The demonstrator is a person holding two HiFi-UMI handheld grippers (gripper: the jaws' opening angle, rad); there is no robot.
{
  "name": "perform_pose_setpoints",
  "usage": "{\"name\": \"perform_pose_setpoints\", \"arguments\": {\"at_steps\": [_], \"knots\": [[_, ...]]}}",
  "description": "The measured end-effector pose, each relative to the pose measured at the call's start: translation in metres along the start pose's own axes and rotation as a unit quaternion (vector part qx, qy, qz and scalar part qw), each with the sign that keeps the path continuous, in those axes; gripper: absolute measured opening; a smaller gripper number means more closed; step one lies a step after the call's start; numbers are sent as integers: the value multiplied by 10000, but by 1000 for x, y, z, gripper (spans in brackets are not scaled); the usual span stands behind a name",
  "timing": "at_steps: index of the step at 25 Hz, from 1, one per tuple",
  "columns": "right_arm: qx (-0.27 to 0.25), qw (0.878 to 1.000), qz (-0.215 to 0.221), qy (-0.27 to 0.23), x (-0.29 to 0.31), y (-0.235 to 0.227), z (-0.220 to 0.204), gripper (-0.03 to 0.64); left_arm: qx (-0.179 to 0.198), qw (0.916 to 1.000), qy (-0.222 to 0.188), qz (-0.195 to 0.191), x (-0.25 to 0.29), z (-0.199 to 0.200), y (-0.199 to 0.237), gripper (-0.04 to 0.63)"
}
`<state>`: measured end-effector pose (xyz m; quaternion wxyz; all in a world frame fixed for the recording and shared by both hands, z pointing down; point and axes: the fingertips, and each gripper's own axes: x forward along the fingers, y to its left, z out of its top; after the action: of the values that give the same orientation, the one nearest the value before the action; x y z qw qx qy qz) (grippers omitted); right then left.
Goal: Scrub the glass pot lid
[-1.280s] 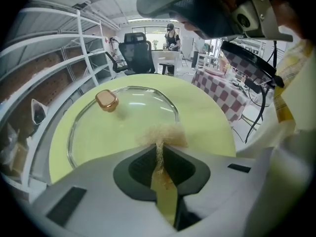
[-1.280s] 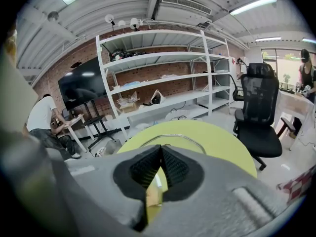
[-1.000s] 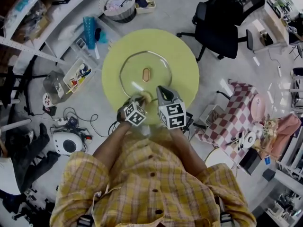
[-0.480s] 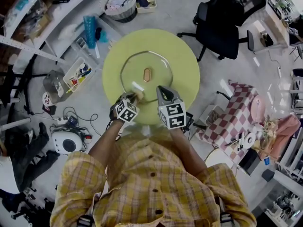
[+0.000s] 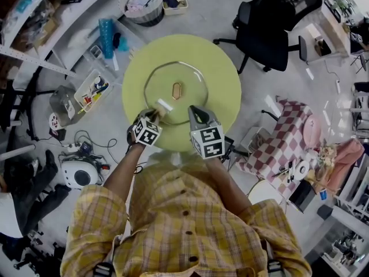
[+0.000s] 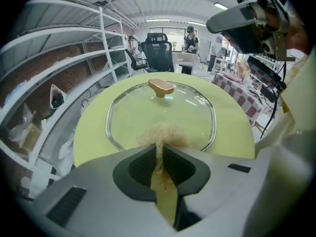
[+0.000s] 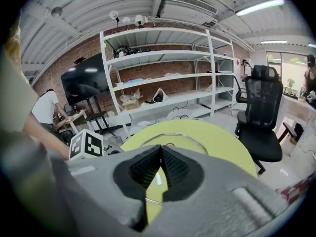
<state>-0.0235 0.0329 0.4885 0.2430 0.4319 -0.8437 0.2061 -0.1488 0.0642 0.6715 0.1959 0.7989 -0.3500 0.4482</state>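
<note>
Lower centre, head view: left tool [image 5: 155, 114] clamped tight on a tan fibrous scrubber [image 6: 165, 132], tuft sticking out past the tips and seemingly touching glass just inside the near rim. Beside it, to frame right: right tool [image 5: 195, 111], jaws together, nothing seen between them, tip at the lid's near edge. Beyond both: glass pot lid [image 5: 173, 77] flat at centre of round yellow-green worktop [image 5: 225, 79], tan knob [image 5: 177, 90] up. Farther, upper right: black office chair [image 5: 271, 33].
</note>
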Motion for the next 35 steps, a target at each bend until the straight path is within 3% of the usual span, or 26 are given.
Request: {"name": "perform_pose_setpoints", "arguments": {"at_steps": [7,17,21,28,35], "knots": [[-163,9997,198,9,4,15,1,-2,-585,9980,-34,220,-1,-4,26,43],[-252,9994,248,55,9,17,2,-2,-1406,9889,-169,454,3,10,80,43],[-219,9995,207,49,10,11,2,-2,-1458,9877,-178,538,9,13,84,42],[-171,9997,171,82,11,7,1,-2,-2087,9763,-191,544,0,25,73,41],[-140,9997,178,62,14,4,4,-2,-2113,9760,-286,448,3,42,58,41]]}}
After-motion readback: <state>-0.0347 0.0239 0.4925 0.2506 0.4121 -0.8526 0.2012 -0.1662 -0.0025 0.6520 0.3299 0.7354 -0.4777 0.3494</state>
